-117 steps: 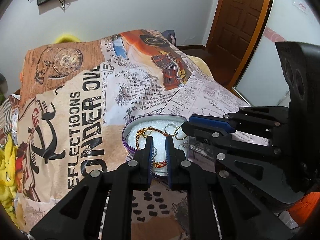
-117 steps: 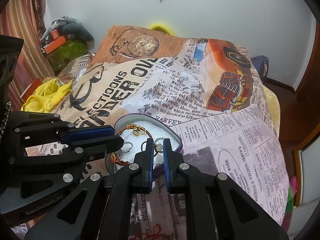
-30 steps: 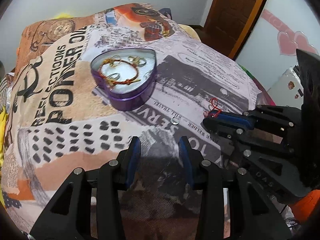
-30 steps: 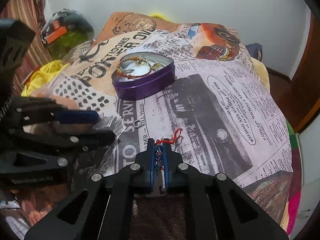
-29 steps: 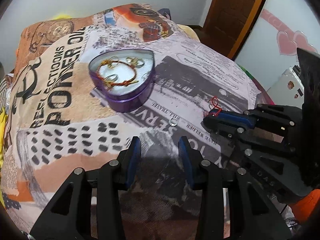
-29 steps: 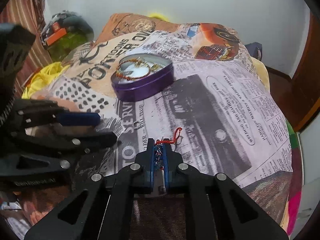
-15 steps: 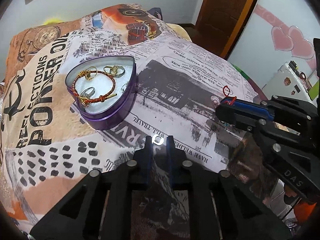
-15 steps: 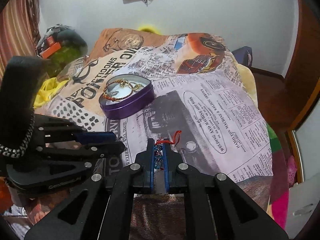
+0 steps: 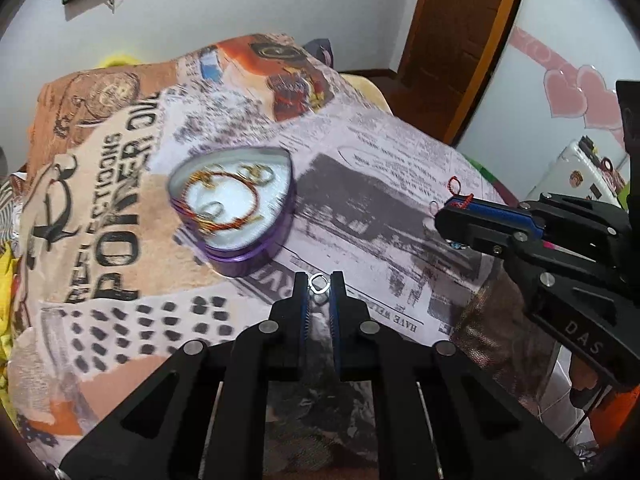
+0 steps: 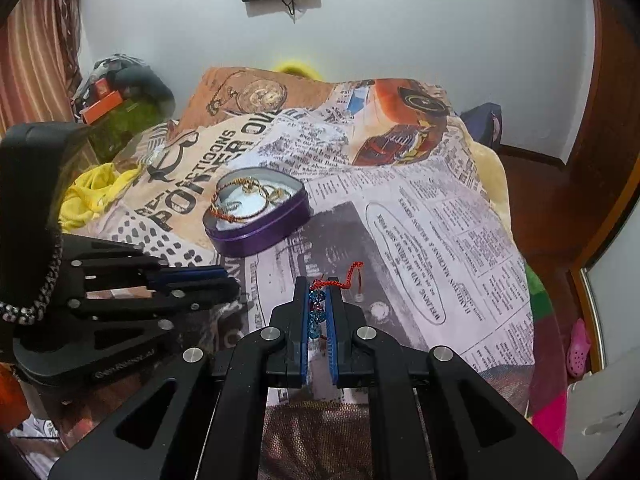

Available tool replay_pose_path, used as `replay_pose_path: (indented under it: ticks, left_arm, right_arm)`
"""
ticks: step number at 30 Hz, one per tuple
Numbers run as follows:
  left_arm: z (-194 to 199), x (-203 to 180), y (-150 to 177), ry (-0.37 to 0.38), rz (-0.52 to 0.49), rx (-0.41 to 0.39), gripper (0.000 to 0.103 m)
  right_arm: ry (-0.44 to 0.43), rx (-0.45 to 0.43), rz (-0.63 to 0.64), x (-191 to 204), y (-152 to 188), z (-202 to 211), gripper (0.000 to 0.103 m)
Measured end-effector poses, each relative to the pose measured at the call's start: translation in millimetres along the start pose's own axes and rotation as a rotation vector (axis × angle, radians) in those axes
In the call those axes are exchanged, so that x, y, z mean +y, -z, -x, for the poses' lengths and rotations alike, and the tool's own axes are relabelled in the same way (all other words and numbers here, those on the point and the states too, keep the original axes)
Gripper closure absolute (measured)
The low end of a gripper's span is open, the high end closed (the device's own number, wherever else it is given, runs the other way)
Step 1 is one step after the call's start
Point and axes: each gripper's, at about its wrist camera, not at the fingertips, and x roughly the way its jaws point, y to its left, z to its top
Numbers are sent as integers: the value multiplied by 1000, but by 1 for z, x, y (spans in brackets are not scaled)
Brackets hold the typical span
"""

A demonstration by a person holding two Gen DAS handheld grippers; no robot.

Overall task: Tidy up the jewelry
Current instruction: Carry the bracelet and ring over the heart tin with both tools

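A purple heart-shaped tin sits on the newspaper-print blanket and holds a red-gold bracelet and several rings. It also shows in the right wrist view. My left gripper is shut on a small silver ring, lifted just in front of the tin. My right gripper is shut on a blue-beaded bracelet with a red cord, held above the blanket to the right of the tin. The right gripper also shows in the left wrist view.
A yellow cloth and a dark bag lie left of the bed. A wooden door stands at the back right. The blanket's edge drops off at the right.
My left gripper closed on the silver ring and lifted it off the blanket. My right gripper rose with the beaded bracelet still in it.
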Motion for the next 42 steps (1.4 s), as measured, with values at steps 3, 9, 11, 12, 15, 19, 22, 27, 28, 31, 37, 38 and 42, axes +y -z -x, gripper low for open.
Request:
replay_pose_path:
  ticks: [3, 9, 11, 12, 15, 19, 22, 27, 28, 31, 37, 38, 42]
  left_arm:
    - [13, 9, -3, -14, 16, -28, 95]
    - [35, 25, -9, -42, 43, -84, 95]
    - [43, 30, -12, -50, 49, -103, 95]
    - [45, 32, -13, -52, 50, -110, 95]
    - [53, 36, -17, -61, 53, -131, 95]
    - [62, 41, -24, -67, 54, -161, 95]
    - [67, 44, -29, -70, 53, -180, 95]
    - [69, 49, -38, -71, 54, -201, 95]
    - [69, 50, -40, -72, 55, -203, 95]
    - [65, 55, -45, -72, 55, -203, 95]
    - [51, 66, -56, -57, 73, -190, 95]
    - [47, 68, -58, -50, 79, -185, 95]
    - [31, 77, -63, -27, 101, -159, 95]
  right_arm:
    - [2, -18, 6, 2, -7, 4, 96]
    - [1, -53, 16, 10, -20, 9, 96]
    - [-2, -64, 19, 12, -25, 10, 96]
    - [-3, -69, 21, 13, -27, 10, 96]
    - [-9, -90, 31, 19, -35, 13, 96]
    - [-17, -121, 44, 28, -47, 16, 96]
    - [-22, -136, 50, 33, -54, 15, 96]
    - [-29, -149, 63, 38, -63, 9, 96]
    - [-30, -149, 66, 39, -66, 6, 96]
    - [-36, -145, 70, 41, -70, -2, 96]
    - [-54, -108, 72, 42, -74, -23, 96]
    - [-58, -99, 72, 42, -74, -27, 96]
    - [-68, -63, 80, 45, -73, -42, 96]
